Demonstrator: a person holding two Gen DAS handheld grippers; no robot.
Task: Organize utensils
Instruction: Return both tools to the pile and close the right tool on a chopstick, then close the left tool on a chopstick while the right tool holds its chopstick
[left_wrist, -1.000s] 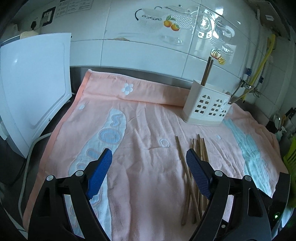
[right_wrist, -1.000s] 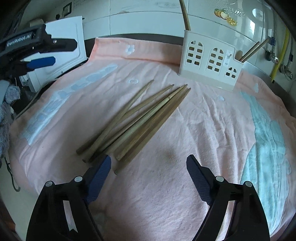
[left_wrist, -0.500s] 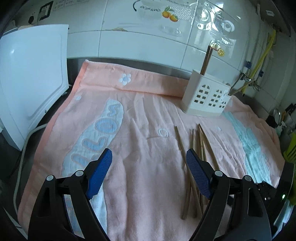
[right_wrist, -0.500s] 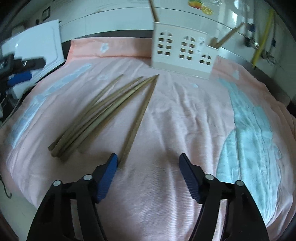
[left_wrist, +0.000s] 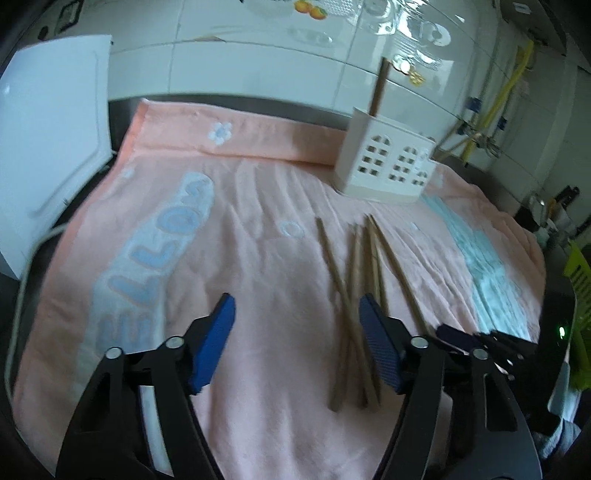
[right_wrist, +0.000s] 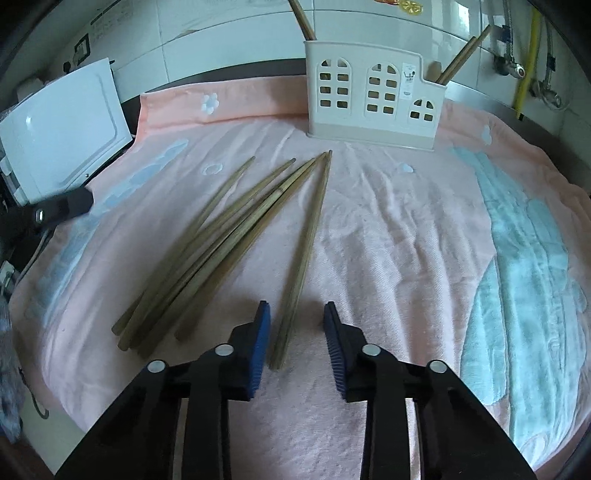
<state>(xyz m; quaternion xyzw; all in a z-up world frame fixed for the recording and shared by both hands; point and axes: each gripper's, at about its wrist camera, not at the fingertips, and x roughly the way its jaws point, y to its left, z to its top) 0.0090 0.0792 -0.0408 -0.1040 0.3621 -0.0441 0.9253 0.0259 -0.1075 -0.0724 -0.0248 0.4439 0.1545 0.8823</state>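
Closing around one wooden chopstick (right_wrist: 303, 254), your right gripper (right_wrist: 297, 314) has its blue pads either side of the thick end, low on the pink towel (right_wrist: 388, 229). The left pad looks just beside the wood and the right pad stands a little apart, so the stick lies between the jaws without being pinched. That stick runs from the gripper toward twelve o'clock, its thin tip near the foot of the white holder (right_wrist: 373, 92). The holder stands upright at twelve o'clock in the right wrist view, with cut-out windows in its front wall; a chopstick leans out of its left end and two more out of its right end.

At ten o'clock from your right gripper lies a bundle of chopsticks (right_wrist: 218, 243), fanned and overlapping, thin tips pointing toward the holder, thick ends toward eight o'clock.

Your left gripper (left_wrist: 295, 308) is closing too, and nothing sits between its pads; under the gap is bare towel. In the left wrist view the chopsticks lie at two o'clock from it, partly behind its right finger (left_wrist: 380, 350). That view is blurred, so you cannot tell whether the finger touches them. A white appliance (left_wrist: 48, 129) stands at ten o'clock, off the towel's edge.
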